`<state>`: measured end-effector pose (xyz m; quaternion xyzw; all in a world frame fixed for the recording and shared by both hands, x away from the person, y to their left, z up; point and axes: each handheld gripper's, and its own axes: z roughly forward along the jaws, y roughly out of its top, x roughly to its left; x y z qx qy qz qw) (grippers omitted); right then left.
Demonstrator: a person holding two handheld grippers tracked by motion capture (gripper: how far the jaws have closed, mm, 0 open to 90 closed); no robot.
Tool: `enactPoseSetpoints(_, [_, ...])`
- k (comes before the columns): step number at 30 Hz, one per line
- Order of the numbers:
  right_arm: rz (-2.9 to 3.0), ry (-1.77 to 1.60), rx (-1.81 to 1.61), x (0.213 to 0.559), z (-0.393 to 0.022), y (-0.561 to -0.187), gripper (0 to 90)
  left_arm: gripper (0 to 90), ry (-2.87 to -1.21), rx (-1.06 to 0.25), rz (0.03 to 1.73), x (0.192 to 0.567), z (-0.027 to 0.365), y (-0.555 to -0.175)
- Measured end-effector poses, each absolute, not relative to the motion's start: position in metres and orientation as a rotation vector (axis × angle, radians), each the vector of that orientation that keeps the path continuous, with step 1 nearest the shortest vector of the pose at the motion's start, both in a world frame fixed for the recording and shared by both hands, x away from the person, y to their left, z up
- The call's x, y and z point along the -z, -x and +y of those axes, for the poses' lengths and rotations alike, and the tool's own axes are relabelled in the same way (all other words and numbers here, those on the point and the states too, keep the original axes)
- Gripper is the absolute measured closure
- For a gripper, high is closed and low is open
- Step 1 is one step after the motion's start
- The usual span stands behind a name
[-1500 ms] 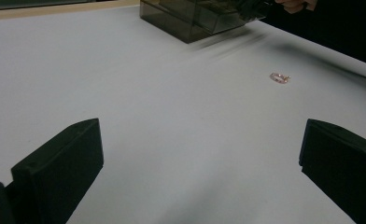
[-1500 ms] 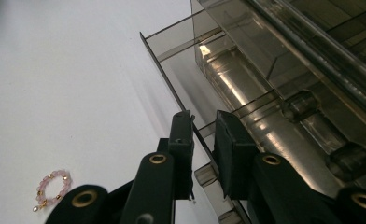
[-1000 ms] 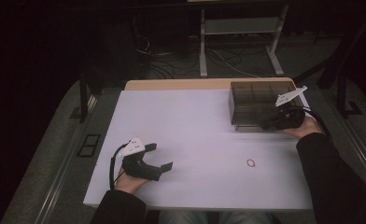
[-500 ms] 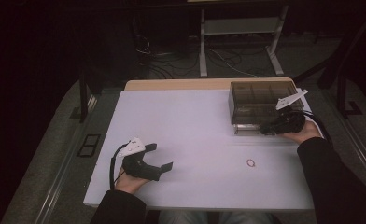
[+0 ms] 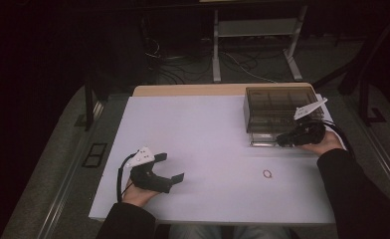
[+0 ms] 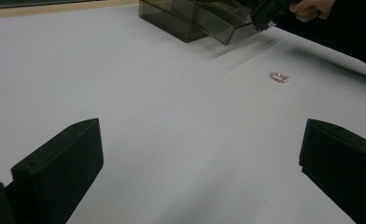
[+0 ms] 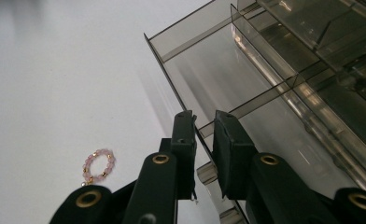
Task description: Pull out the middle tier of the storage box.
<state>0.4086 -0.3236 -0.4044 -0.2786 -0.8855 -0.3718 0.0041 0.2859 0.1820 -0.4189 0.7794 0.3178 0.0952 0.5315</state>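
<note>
A smoky clear drawer box (image 5: pixel 277 107) stands at the table's far right. Its bottom drawer (image 5: pixel 265 139) sticks out toward the person. My right gripper (image 5: pixel 282 140) is shut on the drawer's thin front wall, one jaw on each side (image 7: pixel 204 121). A small pink bead bracelet (image 5: pixel 267 174) lies on the white table in front of the box, also near my right jaws (image 7: pixel 97 166). My left gripper (image 5: pixel 170 167) rests at the front left, open and holding nothing (image 6: pixel 202 135), facing the bracelet (image 6: pixel 279 77) and the drawer (image 6: pixel 218 25).
The white table top (image 5: pixel 203 129) has a wooden strip along its far edge (image 5: pixel 193 89). Beyond it, cables and a metal stand's legs (image 5: pixel 252 55) lie on the dark floor. The person's dark sleeves come in from the bottom edge.
The right hand has drawn slightly toward the person with the drawer front in its jaws. The left gripper has stayed where it was.
</note>
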Motion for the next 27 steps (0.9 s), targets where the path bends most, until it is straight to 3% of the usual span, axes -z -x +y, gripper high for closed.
enactPoseSetpoints(13, [-2.783,0.871,1.152,0.404,-0.325,-0.406,76.0,0.0,-1.861,-0.224,0.76,0.419,0.182,-0.286])
enactPoseSetpoints(27, [-2.812,0.908,1.14,0.392,-0.321,-0.398,66.6,0.0,-1.862,-0.223,0.753,0.418,0.181,-0.284])
